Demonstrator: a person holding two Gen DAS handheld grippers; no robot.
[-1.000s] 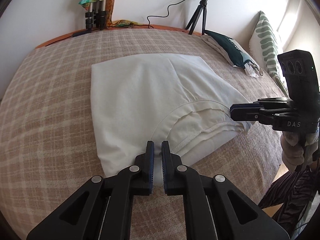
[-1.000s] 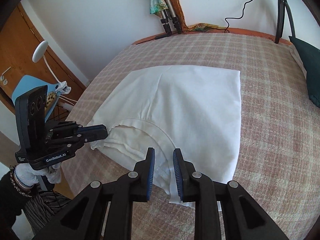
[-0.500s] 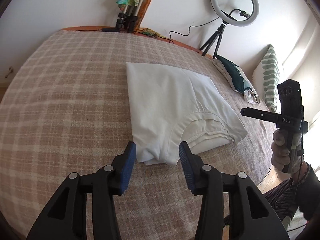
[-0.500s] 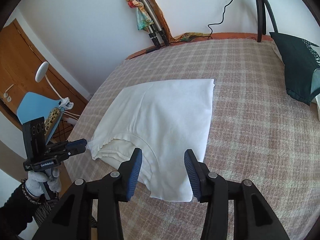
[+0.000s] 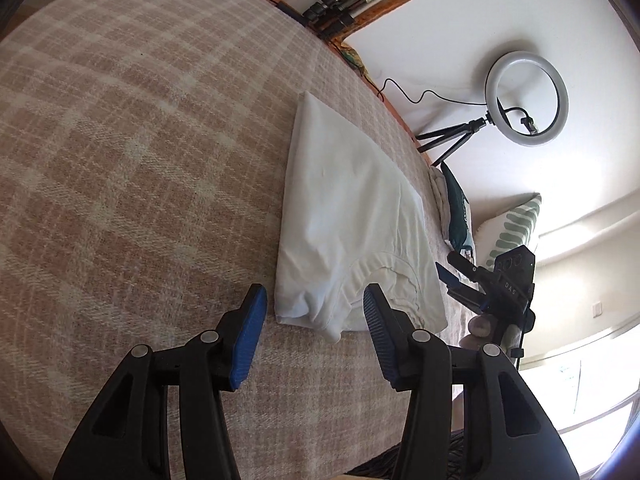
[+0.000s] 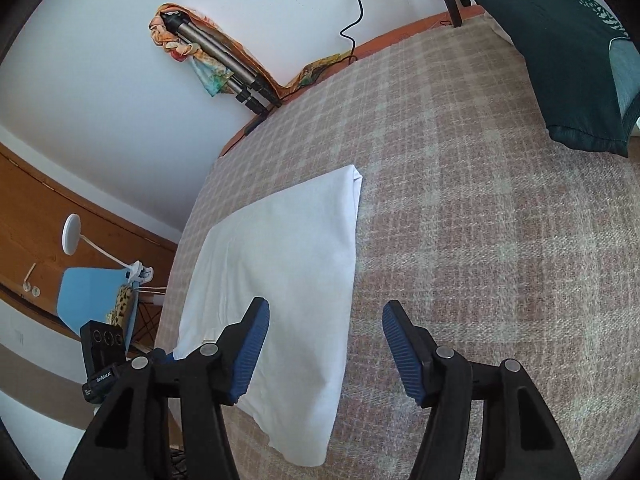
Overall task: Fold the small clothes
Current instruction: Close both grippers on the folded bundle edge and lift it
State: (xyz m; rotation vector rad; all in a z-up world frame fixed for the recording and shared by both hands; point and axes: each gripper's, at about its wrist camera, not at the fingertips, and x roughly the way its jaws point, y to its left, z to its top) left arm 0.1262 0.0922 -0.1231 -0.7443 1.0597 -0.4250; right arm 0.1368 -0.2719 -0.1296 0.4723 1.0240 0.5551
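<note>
A folded white T-shirt (image 5: 344, 216) lies flat on the plaid bedspread (image 5: 140, 160), its neckline and folded layers at the near edge. It also shows in the right wrist view (image 6: 280, 280). My left gripper (image 5: 314, 336) is open and empty, held above the shirt's near left corner. My right gripper (image 6: 326, 354) is open and empty, above the shirt's near right edge. The right gripper also shows in the left wrist view (image 5: 452, 280), just off the shirt's right side. The left gripper's body (image 6: 102, 360) shows at the bed's edge in the right wrist view.
A dark green pillow (image 6: 576, 60) and a striped cushion (image 5: 512, 228) lie at the bed's right end. A ring light on a tripod (image 5: 524, 100) and folded tripods with a scarf (image 6: 216, 60) stand against the far wall. A blue chair (image 6: 92, 300) stands left of the bed.
Both grippers let go of the shirt, opened wide and pulled back and up. The shirt now lies flat, folded. Both views have tilted.
</note>
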